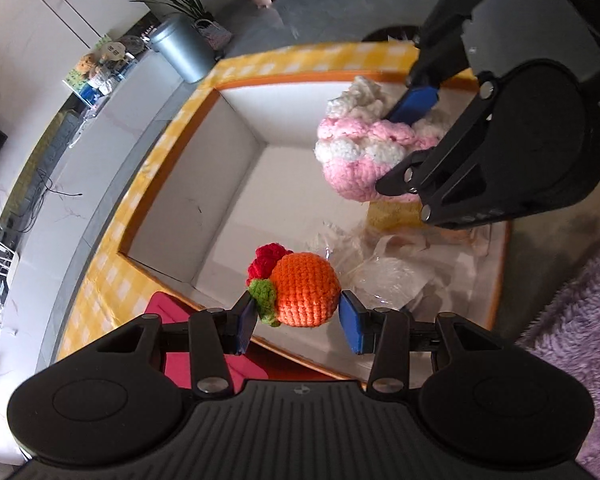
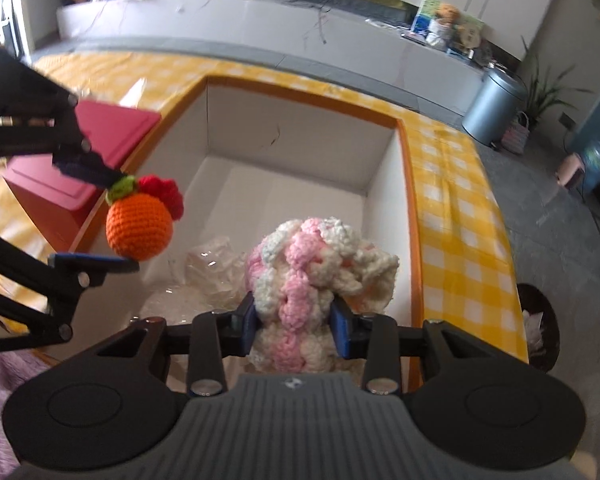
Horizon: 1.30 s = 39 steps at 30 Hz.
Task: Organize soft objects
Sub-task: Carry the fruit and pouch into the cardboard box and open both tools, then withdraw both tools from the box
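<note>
An orange crocheted ball with a green and red tuft [image 1: 304, 290] sits between the blue pads of my left gripper [image 1: 298, 322], held above the near edge of a white box with an orange rim [image 1: 236, 84]. It also shows in the right wrist view [image 2: 140, 226], pinched by the left gripper [image 2: 100, 220]. My right gripper [image 2: 294, 320] is shut on a pink and white crocheted piece [image 2: 300, 280] over the box. In the left wrist view this piece [image 1: 360, 148] hangs in the right gripper [image 1: 408, 136].
Crumpled clear plastic [image 1: 384, 268] lies on the box floor. The box [image 2: 410, 200] rests on a yellow checked cloth [image 2: 460, 208]. A pink-red container [image 2: 80, 168] stands to its left. A purple fuzzy rug [image 1: 572, 340] lies at the right. A grey bin [image 2: 494, 104] stands beyond.
</note>
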{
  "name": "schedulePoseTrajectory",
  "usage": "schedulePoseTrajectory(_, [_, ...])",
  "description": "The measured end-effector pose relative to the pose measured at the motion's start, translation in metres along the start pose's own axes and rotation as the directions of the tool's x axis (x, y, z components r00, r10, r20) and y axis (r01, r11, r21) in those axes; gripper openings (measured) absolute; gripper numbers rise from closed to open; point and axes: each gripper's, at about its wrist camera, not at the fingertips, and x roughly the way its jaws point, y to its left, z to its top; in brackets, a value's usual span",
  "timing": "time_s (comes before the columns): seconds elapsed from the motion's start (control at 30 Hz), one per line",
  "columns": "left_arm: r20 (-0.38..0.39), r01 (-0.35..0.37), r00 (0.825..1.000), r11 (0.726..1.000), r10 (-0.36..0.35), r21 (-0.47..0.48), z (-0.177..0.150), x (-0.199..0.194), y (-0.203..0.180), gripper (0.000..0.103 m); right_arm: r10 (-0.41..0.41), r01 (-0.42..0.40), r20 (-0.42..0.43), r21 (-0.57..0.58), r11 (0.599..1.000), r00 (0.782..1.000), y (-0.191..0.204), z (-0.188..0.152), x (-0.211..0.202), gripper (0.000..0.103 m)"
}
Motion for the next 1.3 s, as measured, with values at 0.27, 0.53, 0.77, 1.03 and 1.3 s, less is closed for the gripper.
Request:
schedulePoseTrajectory(0.27, [-0.035,0.011,0.999,1.0,-0.01,0.026,0.004,0.022,0.001,0.051,-0.042,0.037,-0.069,-0.066,0.997,0.997,0.003,0.001,0.027,0.043])
schedulePoseTrajectory(0.53, [-0.009,-0.035,0.999,0.998,0.035,0.044,0.002,0.016,-0.002,0.06,-0.07,0.064,-0.081,-0.068,0.996,0.994,0.0,-0.001,0.026,0.06])
schedulePoseTrajectory(0.77, [0.058,-0.07,0.996,0.996,0.067,0.059,0.001,-0.005,-0.002,0.072,-0.112,0.108,-0.061,-0.066,0.992,0.992,0.002,-0.003,0.008,0.069])
schedulePoseTrajectory(1.03, [0.116,-0.078,0.99,0.997,0.077,0.004,0.0,-0.04,0.006,0.073,-0.171,0.171,-0.017,-0.032,0.985,0.985,0.004,-0.007,-0.029,0.078])
schedulePoseTrajectory(1.3, [0.191,-0.106,0.975,0.993,0.114,-0.054,-0.015,-0.087,-0.001,0.073,-0.232,0.229,0.071,0.057,0.972,0.97,0.021,-0.017,-0.074,0.081])
